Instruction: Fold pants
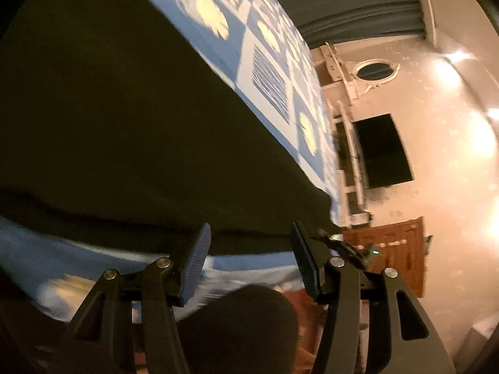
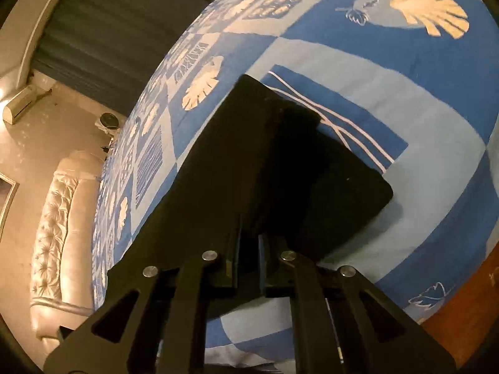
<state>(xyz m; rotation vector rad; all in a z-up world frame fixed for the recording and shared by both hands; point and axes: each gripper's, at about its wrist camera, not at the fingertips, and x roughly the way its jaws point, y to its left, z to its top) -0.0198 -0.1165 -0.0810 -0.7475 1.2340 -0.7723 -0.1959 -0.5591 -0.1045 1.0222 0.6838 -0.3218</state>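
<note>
The pants are black and lie on a bed with a blue patterned cover. In the left wrist view my left gripper is open, its jaws wide apart at the near edge of the cloth, with nothing between them. In the right wrist view the pants stretch away from me, one part folded over another. My right gripper is shut on the near edge of the pants and holds it a little above the bed cover.
A padded cream headboard stands at the bed's left in the right wrist view. A dark curtain hangs beyond. In the left wrist view a wooden cabinet, a dark screen and a pale wall show to the right.
</note>
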